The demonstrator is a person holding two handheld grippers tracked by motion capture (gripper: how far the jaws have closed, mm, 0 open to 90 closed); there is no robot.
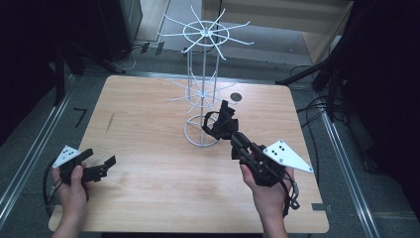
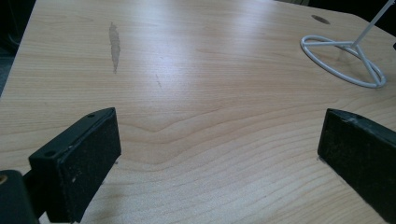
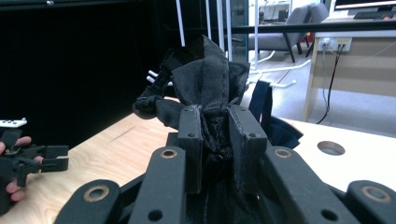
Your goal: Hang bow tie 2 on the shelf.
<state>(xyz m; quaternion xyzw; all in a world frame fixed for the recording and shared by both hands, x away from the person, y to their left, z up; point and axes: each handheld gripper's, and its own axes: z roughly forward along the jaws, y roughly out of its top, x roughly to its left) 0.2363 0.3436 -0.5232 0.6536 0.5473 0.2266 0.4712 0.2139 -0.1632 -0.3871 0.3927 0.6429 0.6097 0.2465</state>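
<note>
Item 1. Right claw (image 1: pixel 229 130): black two-jaw tool, jaws clamped on a crumpled black fabric piece with a strap loop (image 1: pixel 220 121). In the right gripper view the fabric (image 3: pixel 205 84) bunches up between the pads and rises above them. It is held off the surface, just beside the lower part of the stand.

Item 2. White wire display stand with two tiers of radiating hook arms and a ring base (image 1: pixel 203 89). It stands upright at the middle rear of the surface; its ring base (image 2: pixel 343 60) shows in the left gripper view.

Item 3. Left claw (image 1: pixel 101 168): black two-jaw tool, jaws wide apart, holding nothing, low over the near left of the surface and well apart from the stand.

Item 4. Light wooden surface with rounded corners (image 1: pixel 148 148), bearing a round cable hole (image 1: pixel 236 97) behind the stand.

Handling note, as a judgement: the work appears to be hanging the fabric on a hook arm. To do it well, lift the strap loop clear of the bunch, bring its opening over the tip of one lower arm, and slide it inward before releasing. A sideways pull may tip the light stand; the free left claw could steady the base.
</note>
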